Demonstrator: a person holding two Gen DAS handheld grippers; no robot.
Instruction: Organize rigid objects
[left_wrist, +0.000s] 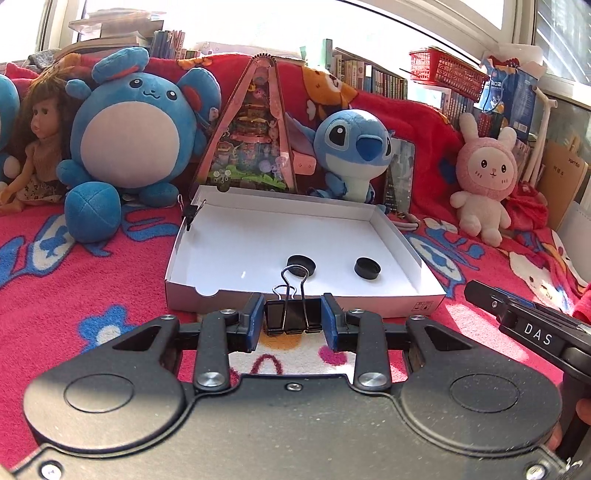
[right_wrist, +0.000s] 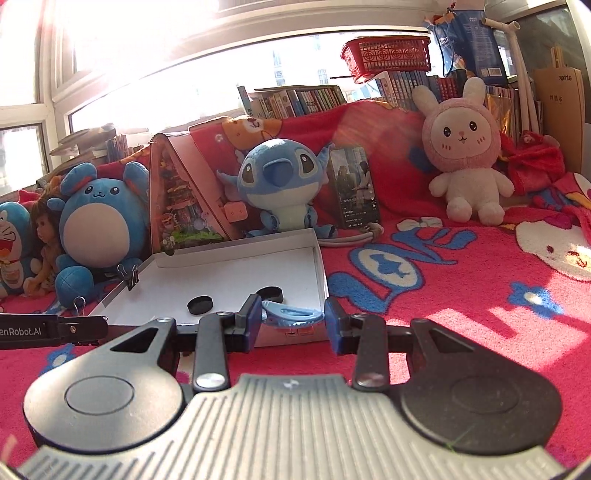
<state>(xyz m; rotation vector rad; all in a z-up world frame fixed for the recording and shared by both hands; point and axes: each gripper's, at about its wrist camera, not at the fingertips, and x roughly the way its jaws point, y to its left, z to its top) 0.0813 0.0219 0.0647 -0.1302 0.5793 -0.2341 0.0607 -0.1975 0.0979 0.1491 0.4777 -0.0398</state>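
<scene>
Left wrist view: the left gripper (left_wrist: 293, 319) is seen clamped on a black binder clip (left_wrist: 293, 316), whose body is pressed between the two blue pads while its wire handles stand upright above them. Just beyond the clip a shallow white box (left_wrist: 369, 236) is laid on a red patterned blanket (left_wrist: 92, 280). Two black round caps are found on the box floor, apart from each other: the left cap (left_wrist: 301, 266) near the front wall, the right cap (left_wrist: 367, 269) further right. A second binder clip (left_wrist: 192, 214) is fastened on the box's far left wall. At the right edge part of the right gripper (left_wrist: 517, 317) is visible.

Right wrist view: the right gripper (right_wrist: 293, 317) is shown closed on a light blue plastic clip (right_wrist: 291, 314), held crosswise between its pads, in front of the box's near right corner. Both caps can be seen inside the box from this side. Behind the box a blue round plush (right_wrist: 98, 225), a blue big-eared plush (right_wrist: 280, 184), a pink rabbit plush (right_wrist: 465, 147) and a triangular toy house (right_wrist: 184, 206) are lined up against the blanket. A red basket (right_wrist: 388, 55) is set on a row of books (right_wrist: 303, 98) by the window.
</scene>
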